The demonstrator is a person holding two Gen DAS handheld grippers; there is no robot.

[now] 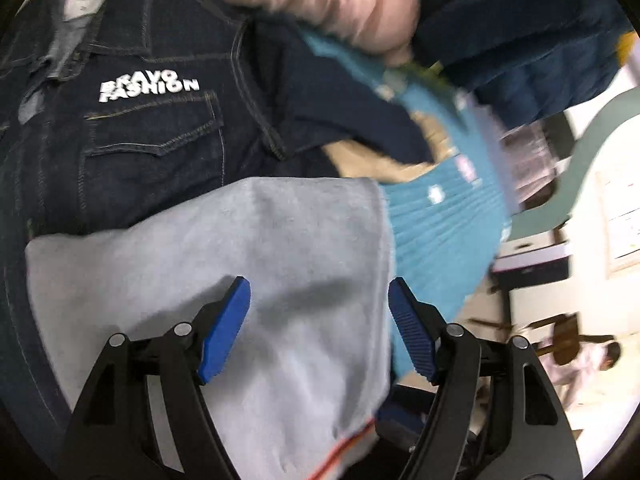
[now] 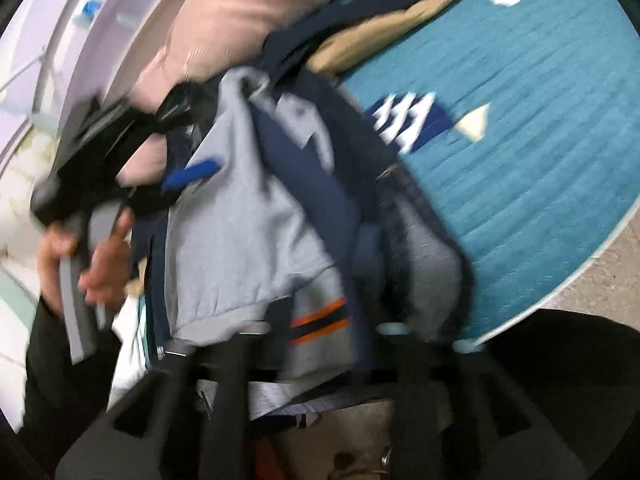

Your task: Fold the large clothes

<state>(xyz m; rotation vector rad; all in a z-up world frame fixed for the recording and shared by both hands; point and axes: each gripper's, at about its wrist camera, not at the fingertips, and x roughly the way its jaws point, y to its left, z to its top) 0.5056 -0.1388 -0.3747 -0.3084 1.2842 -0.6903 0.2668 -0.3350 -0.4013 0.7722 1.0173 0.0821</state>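
Left wrist view: the left claw [image 1: 320, 320] stands open, its blue pads [image 1: 224, 328] apart above a grey sweatshirt [image 1: 224, 264], neither pad pressing on it. The sweatshirt overlaps a dark denim jacket [image 1: 132, 136] on a teal bedspread [image 1: 436, 232]. No container is visible.

Right wrist view: the grey sweatshirt [image 2: 248, 240], with navy panels and orange stripes [image 2: 320, 320], hangs bunched over the right claw [image 2: 320, 344], hiding its fingertips; whether it is gripping cannot be told. A hand [image 2: 100, 256] holds the left tool. A pink pillow [image 2: 248, 12] lies behind.

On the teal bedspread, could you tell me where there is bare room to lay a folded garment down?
The teal bedspread lies bare right of the grey sweatshirt, out to its pale edge. Crowded: the denim jacket, pink pillow and tan garment fill the far side.
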